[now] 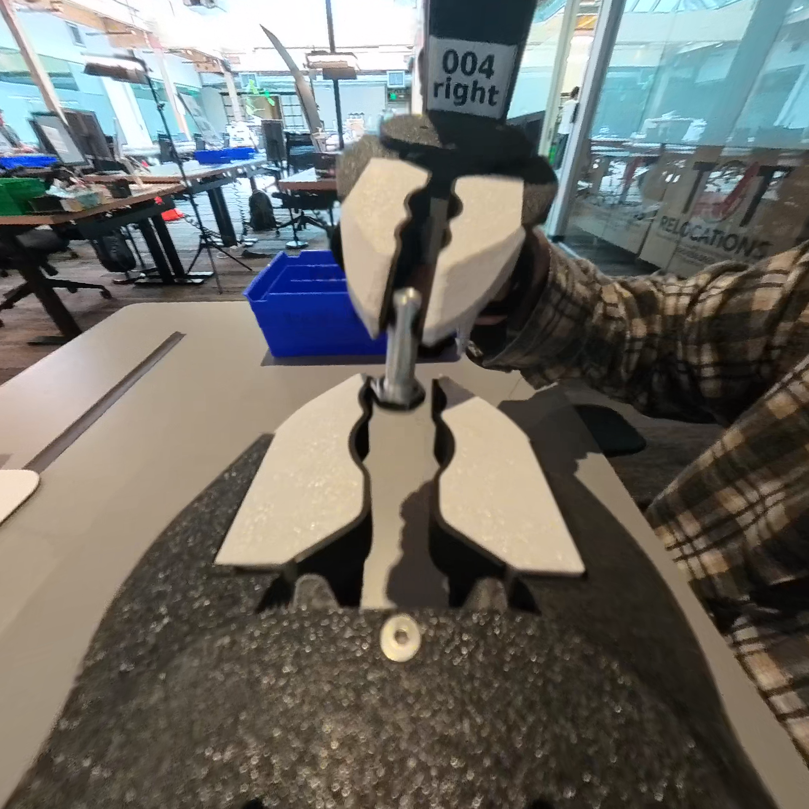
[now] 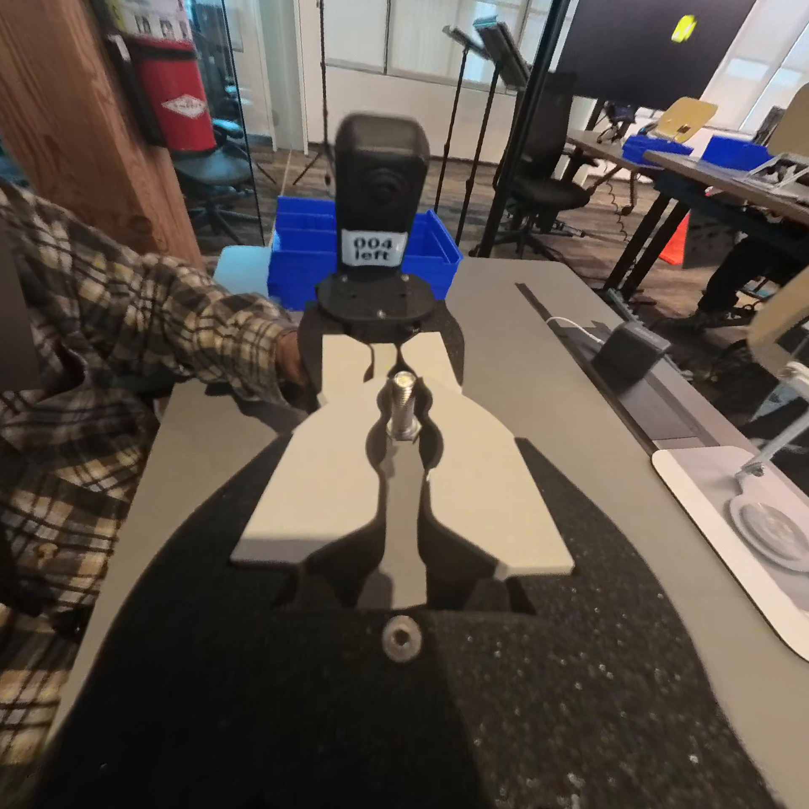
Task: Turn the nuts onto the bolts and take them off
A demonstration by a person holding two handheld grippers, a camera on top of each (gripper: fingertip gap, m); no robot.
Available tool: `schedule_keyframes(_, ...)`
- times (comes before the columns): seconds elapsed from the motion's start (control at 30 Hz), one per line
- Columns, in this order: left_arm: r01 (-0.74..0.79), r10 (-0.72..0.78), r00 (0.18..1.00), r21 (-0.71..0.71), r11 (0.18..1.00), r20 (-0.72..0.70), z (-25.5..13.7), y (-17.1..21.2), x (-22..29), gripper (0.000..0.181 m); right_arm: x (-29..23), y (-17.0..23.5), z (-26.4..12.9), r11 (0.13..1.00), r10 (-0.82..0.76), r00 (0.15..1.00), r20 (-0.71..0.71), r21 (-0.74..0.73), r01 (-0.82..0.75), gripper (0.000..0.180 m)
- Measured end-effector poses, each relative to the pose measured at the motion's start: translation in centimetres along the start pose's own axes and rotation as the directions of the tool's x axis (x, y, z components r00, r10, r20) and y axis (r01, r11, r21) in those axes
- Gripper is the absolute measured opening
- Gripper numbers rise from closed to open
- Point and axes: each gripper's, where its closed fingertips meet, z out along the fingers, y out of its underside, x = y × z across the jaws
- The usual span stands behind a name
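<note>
A silver bolt [image 1: 400, 346] is held in the air over the grey table [image 1: 131, 416] between both grippers. My right gripper [image 1: 405, 332] comes down from above and is shut on the bolt's head end; in the right wrist view [image 2: 402, 420] its fingers pinch the hex part, and the threaded shaft [image 2: 402, 409] points away. My left gripper [image 1: 400, 389] is shut on a nut [image 1: 394, 391] around the shaft's other end. It faces me in the right wrist view [image 2: 396, 385], where its fingers hide the nut.
A blue bin [image 1: 302, 315] stands at the table's far edge, just behind the grippers, and also shows in the right wrist view [image 2: 297, 267]. A black box [image 2: 630, 350] and a white pad [image 2: 700, 503] with a lamp foot lie at the right. Plaid sleeves [image 1: 656, 328] reach in. One gripper's finger ends stand about 5 cm off the other's.
</note>
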Motion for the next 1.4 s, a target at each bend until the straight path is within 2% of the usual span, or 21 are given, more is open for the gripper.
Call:
schedule_keyframes(0.1, 0.056, -0.056, 0.998, -0.017, 0.998, -0.021, 0.4, 0.5, 0.1, 0.060, 1.4, -1.2, -3.5, 0.997, 0.051, 0.997, -0.058, 0.065, -0.047, 0.009)
schedule_keyframes(0.17, 0.095, -0.096, 0.995, -0.029, 0.995, -0.034, 0.3, 1.0, 0.4, 0.081, 4.6, -1.1, -7.9, 0.998, 0.053, 0.976, -0.211, 0.038, -0.046, 0.009)
schedule_keyframes(0.23, 0.118, -0.121, 0.991, -0.045, 0.992, -0.053, -0.2, 2.0, 1.1, 0.084, 9.3, 0.2, -14.0, 0.997, 0.016, 0.901, -0.434, -0.060, -0.047, 0.009)
schedule_keyframes(0.3, 0.132, -0.137, 0.988, -0.068, 0.989, -0.070, -0.9, 3.3, 2.1, 0.085, 14.1, 2.8, -21.1, 0.980, 0.007, 0.782, -0.624, -0.150, -0.128, 0.009)
schedule_keyframes(0.4, 0.146, -0.151, 0.987, -0.084, 0.986, -0.056, -2.1, 5.2, 3.3, 0.083, 18.8, 9.5, -29.9, 0.905, 0.062, 0.628, -0.776, -0.222, -0.363, 0.009)
schedule_keyframes(0.47, 0.154, -0.157, 0.987, -0.086, 0.984, -0.035, -2.6, 5.9, 3.6, 0.081, 19.9, 14.8, -33.0, 0.815, 0.128, 0.574, -0.809, -0.244, -0.525, 0.009)
schedule_keyframes(0.6, 0.160, -0.160, 0.987, -0.078, 0.984, -0.001, -3.0, 6.4, 3.3, 0.077, 19.7, 22.6, -34.9, 0.645, 0.196, 0.534, -0.822, -0.303, -0.702, 0.010)
schedule_keyframes(0.7, 0.176, -0.176, 0.984, -0.076, 0.981, 0.004, -3.0, 6.5, 2.9, 0.075, 18.9, 25.7, -35.1, 0.555, 0.212, 0.530, -0.821, -0.345, -0.757, 0.010)
schedule_keyframes(0.87, 0.184, -0.185, 0.983, -0.074, 0.980, 0.004, -3.2, 6.7, 2.8, 0.073, 18.6, 26.1, -35.3, 0.549, 0.257, 0.526, -0.811, -0.326, -0.769, 0.021)
schedule_keyframes(0.93, 0.182, -0.182, 0.983, -0.074, 0.981, 0.006, -3.3, 6.7, 2.8, 0.073, 18.6, 24.9, -36.4, 0.561, 0.249, 0.517, -0.819, -0.313, -0.766, 0.029)
schedule_keyframes(1.0, 0.177, -0.177, 0.984, -0.074, 0.981, 0.010, -3.4, 6.7, 2.8, 0.073, 18.4, 23.5, -39.2, 0.548, 0.231, 0.467, -0.854, -0.283, -0.787, 0.041)
schedule_keyframes(1.07, 0.174, -0.174, 0.985, -0.072, 0.982, 0.012, -3.5, 6.6, 2.8, 0.072, 17.6, 22.5, -43.3, 0.494, 0.188, 0.394, -0.900, -0.261, -0.830, 0.052)
schedule_keyframes(1.2, 0.176, -0.176, 0.984, -0.076, 0.982, 0.003, -3.5, 6.6, 3.0, 0.072, 13.4, 23.0, -49.2, 0.320, 0.203, 0.293, -0.935, -0.219, -0.922, 0.053)
schedule_keyframes(1.27, 0.170, -0.171, 0.985, -0.082, 0.982, 0.002, -3.4, 6.6, 3.1, 0.072, 11.4, 24.2, -50.6, 0.242, 0.225, 0.255, -0.940, -0.200, -0.950, 0.057)
schedule_keyframes(1.4, 0.166, -0.167, 0.986, -0.077, 0.983, 0.003, -3.3, 6.3, 3.2, 0.072, 9.3, 27.2, -51.0, 0.168, 0.269, 0.214, -0.939, -0.173, -0.970, 0.056)
